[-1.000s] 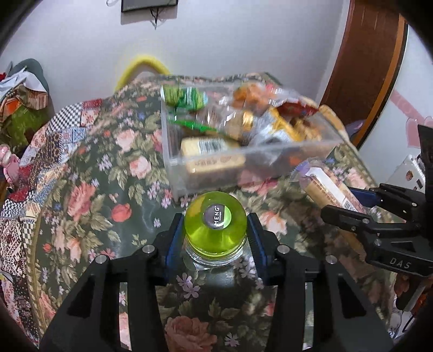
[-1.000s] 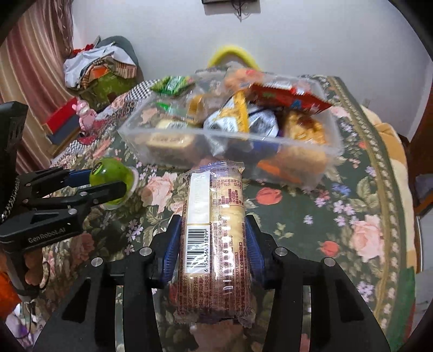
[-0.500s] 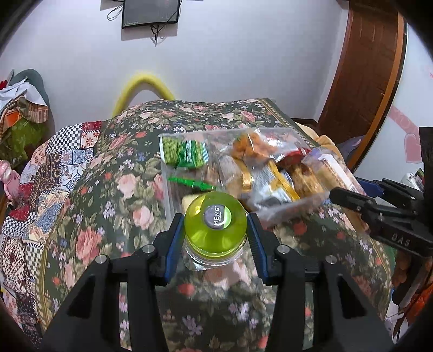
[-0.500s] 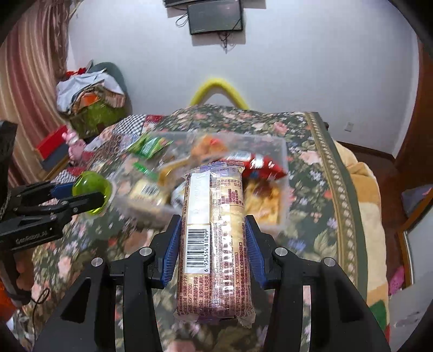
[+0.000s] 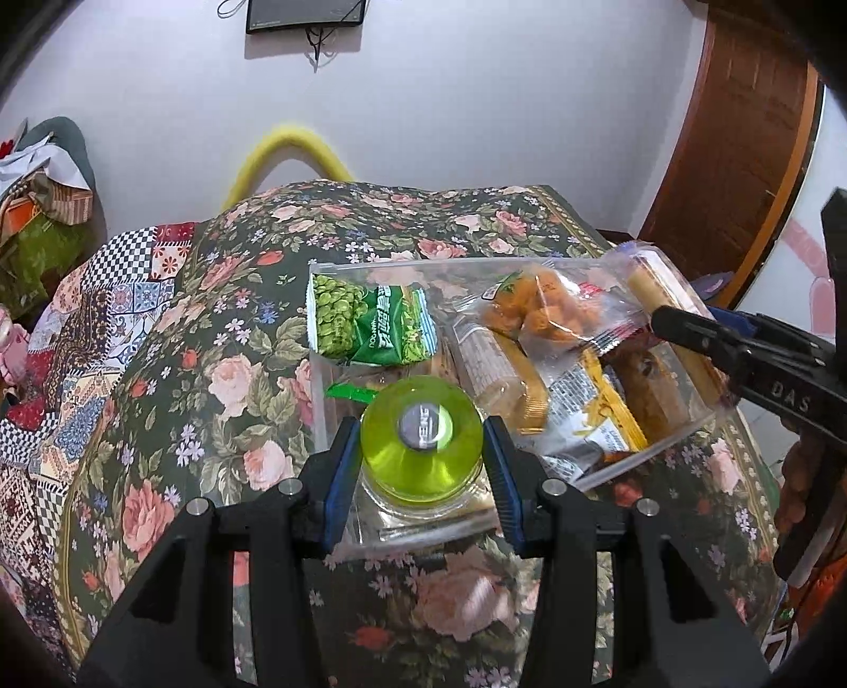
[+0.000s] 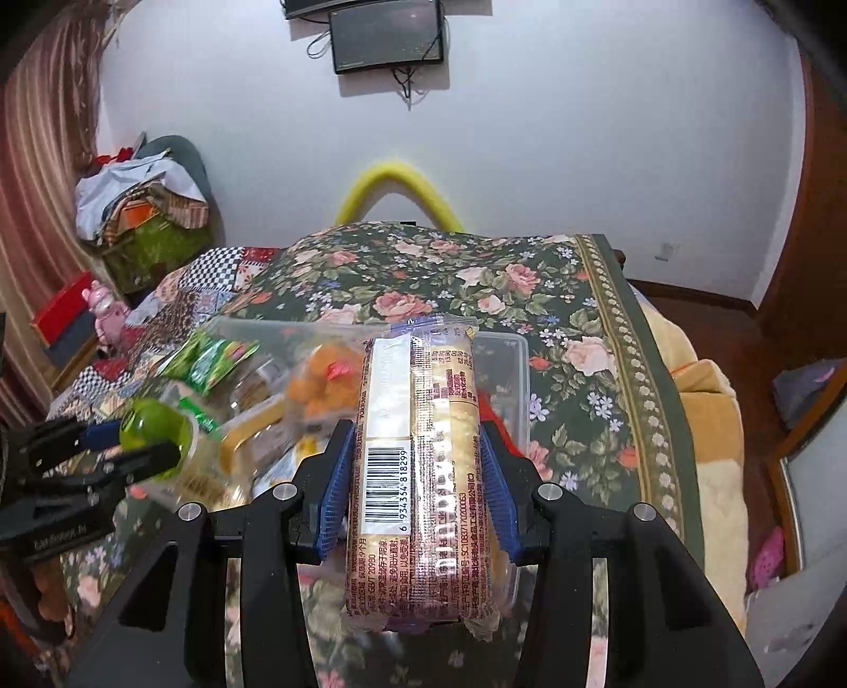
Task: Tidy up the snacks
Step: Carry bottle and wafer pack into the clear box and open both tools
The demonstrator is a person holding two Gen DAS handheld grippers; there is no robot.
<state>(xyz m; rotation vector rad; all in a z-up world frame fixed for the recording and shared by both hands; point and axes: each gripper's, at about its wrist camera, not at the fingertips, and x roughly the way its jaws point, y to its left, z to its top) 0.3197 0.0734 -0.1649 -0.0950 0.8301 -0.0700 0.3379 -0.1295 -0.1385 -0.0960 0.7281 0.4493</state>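
Floral tablecloth (image 5: 227, 370) beneath white wall (image 6: 582, 132), possibly bedroom.

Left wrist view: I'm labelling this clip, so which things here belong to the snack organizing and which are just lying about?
Part of the job:
- green jelly cup, held in the left gripper
- biscuit pack, held in the right gripper
- clear plastic box of snacks
- green pea packet

Lying about:
- floral cloth
- wall screen
- yellow hoop
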